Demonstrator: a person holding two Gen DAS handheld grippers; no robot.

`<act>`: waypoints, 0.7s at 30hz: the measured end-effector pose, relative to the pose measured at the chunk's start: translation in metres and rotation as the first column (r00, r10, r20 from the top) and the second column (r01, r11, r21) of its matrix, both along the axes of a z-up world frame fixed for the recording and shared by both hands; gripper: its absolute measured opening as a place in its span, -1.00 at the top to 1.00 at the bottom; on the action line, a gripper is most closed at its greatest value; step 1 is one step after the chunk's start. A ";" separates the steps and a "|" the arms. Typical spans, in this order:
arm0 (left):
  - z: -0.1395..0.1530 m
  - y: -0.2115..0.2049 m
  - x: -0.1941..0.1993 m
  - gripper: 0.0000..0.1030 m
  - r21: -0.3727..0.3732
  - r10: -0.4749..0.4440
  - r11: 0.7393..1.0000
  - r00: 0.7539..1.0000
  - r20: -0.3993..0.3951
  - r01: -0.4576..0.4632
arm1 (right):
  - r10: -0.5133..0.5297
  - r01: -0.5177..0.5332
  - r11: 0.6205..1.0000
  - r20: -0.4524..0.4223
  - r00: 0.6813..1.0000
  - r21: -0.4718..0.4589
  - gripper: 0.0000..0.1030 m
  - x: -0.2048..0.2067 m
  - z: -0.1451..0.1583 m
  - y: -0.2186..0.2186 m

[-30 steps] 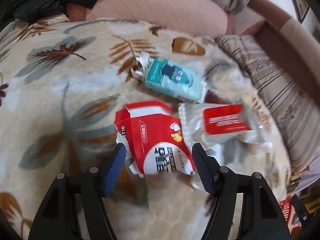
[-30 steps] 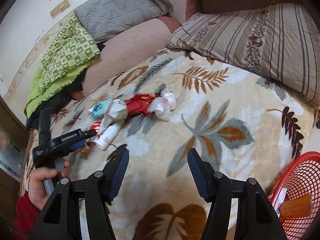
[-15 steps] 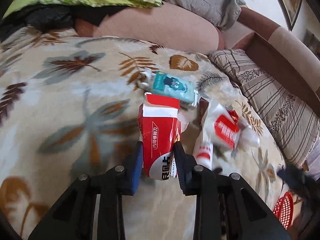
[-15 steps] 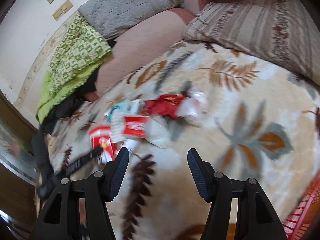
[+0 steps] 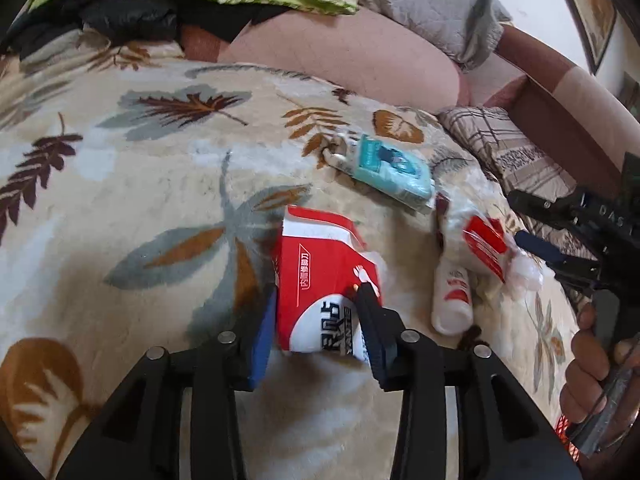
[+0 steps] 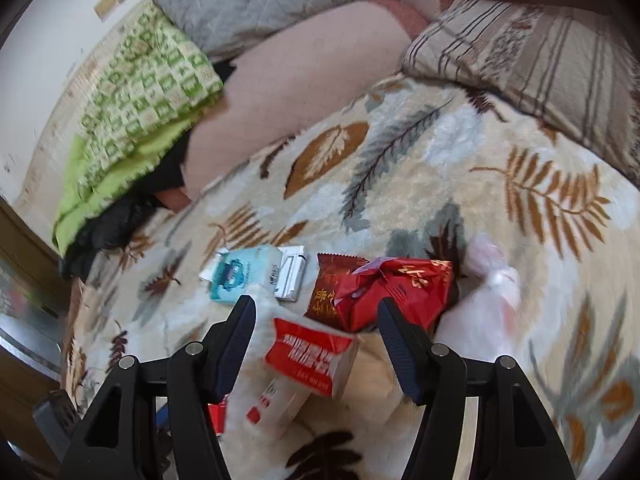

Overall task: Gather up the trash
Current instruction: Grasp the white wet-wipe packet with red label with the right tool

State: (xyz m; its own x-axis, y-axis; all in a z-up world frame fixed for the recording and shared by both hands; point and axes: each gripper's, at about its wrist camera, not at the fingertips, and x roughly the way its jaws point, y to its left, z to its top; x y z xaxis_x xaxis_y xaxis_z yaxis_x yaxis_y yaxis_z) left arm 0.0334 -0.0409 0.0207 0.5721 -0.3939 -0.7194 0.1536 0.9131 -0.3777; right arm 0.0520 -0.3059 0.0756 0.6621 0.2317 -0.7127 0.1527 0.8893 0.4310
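My left gripper (image 5: 316,316) has its fingers clenched on the red and white carton (image 5: 320,280), pinching its lower part, which looks squashed, while the torn top flaps stand free above the leaf-patterned blanket (image 5: 140,184). My right gripper (image 6: 316,332) is spread wide with nothing between its fingers, poised over the clear wrapper with the red label (image 6: 312,352), which lies on the blanket between them but is not touched. Around it sit the teal tissue pack (image 6: 244,276), a crumpled red snack bag (image 6: 384,288), a white plastic bag (image 6: 488,292) and, in the left view, a small white bottle (image 5: 452,300) just beside the wrapper. The red basket (image 5: 564,436) shows only as a sliver at the lower right edge of the left view. The risk I see: the carton is soft and open, so a thin pinch may let it fold and slip out on the way to the basket. On the right, closing on slick film over plush pile could snag the blanket, or catch the bottle next to it and roll it away.
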 end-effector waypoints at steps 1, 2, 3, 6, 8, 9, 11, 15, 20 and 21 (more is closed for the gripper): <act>-0.001 0.000 0.001 0.20 -0.006 0.000 1.000 1.000 -0.003 0.000 | 0.017 -0.017 1.000 -0.011 1.000 0.010 -0.31 0.005 -0.005 0.001; -0.001 0.001 0.002 0.20 -0.010 -0.003 1.000 1.000 -0.003 0.003 | 0.027 -0.027 1.000 -0.021 0.999 0.014 -0.31 0.008 -0.010 0.001; -0.001 0.000 0.003 0.19 -0.005 -0.006 1.000 1.000 -0.001 0.006 | 0.036 -0.036 0.999 -0.035 0.999 0.016 -0.31 0.010 -0.014 0.003; -0.001 -0.003 0.004 0.19 0.011 -0.013 1.000 1.000 0.008 0.013 | 0.082 -0.081 0.997 -0.055 0.995 0.015 -0.31 0.009 -0.023 0.012; -0.002 -0.003 0.004 0.19 0.007 -0.015 1.000 1.000 0.008 0.015 | 0.114 -0.115 0.993 -0.047 0.992 -0.021 -0.35 -0.001 -0.018 0.020; -0.001 -0.003 0.005 0.19 0.008 -0.017 1.000 1.000 0.009 0.016 | 0.132 -0.133 0.991 -0.044 0.990 -0.025 -0.36 -0.005 -0.016 0.022; -0.001 -0.003 0.005 0.20 0.008 -0.018 1.000 1.000 0.009 0.018 | 0.191 -0.193 0.981 -0.050 0.980 -0.036 -0.38 -0.015 -0.013 0.030; -0.001 -0.003 0.007 0.20 0.008 -0.016 1.000 1.000 0.006 0.016 | 0.253 -0.261 0.949 -0.063 0.965 -0.178 -0.40 -0.024 -0.010 0.048; -0.002 -0.002 0.007 0.20 0.006 -0.015 1.000 1.000 0.005 0.015 | 0.301 -0.319 0.875 -0.105 0.948 -0.364 -0.41 -0.021 -0.018 0.058; -0.002 -0.003 0.007 0.20 0.007 -0.015 1.000 1.000 0.005 0.015 | 0.300 -0.319 0.872 -0.109 0.948 -0.371 -0.41 -0.019 -0.019 0.056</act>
